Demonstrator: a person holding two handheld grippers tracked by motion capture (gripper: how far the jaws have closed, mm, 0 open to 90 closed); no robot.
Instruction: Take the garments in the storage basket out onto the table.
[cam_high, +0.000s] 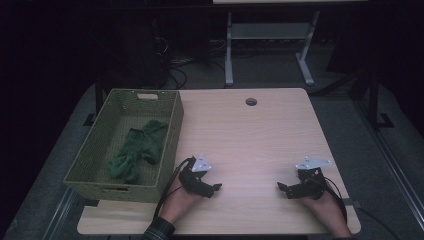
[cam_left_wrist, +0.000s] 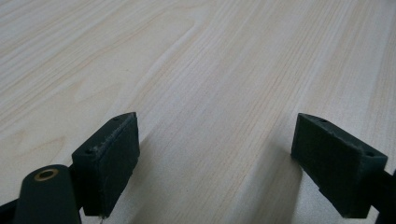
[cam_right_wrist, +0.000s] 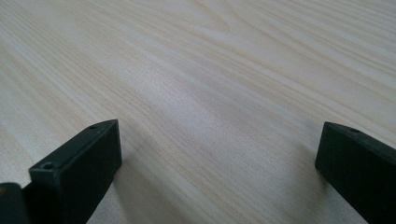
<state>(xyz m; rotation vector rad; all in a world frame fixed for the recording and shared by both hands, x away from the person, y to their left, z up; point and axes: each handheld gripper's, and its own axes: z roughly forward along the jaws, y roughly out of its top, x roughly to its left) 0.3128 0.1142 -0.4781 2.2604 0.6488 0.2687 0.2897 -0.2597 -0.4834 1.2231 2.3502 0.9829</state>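
Observation:
A green woven basket (cam_high: 172, 131) stands at the table's left side with a crumpled green cloth (cam_high: 137, 150) lying inside it. My left gripper (cam_high: 214, 190) rests low on the wooden table (cam_high: 250, 135) just right of the basket's near corner, pointing right. Its jaws are wide apart over bare wood, and my left gripper (cam_left_wrist: 215, 154) holds nothing. My right gripper (cam_high: 282, 189) rests near the table's right front, pointing left toward the other one. In the right gripper view, my right gripper (cam_right_wrist: 219, 163) stands open over bare wood with nothing between its jaws.
A round cable hole (cam_high: 251, 102) sits near the table's far edge. Beyond the table stands a second desk's metal frame (cam_high: 270, 45) on a grey floor, with cables (cam_high: 175, 65) on the floor at the back left.

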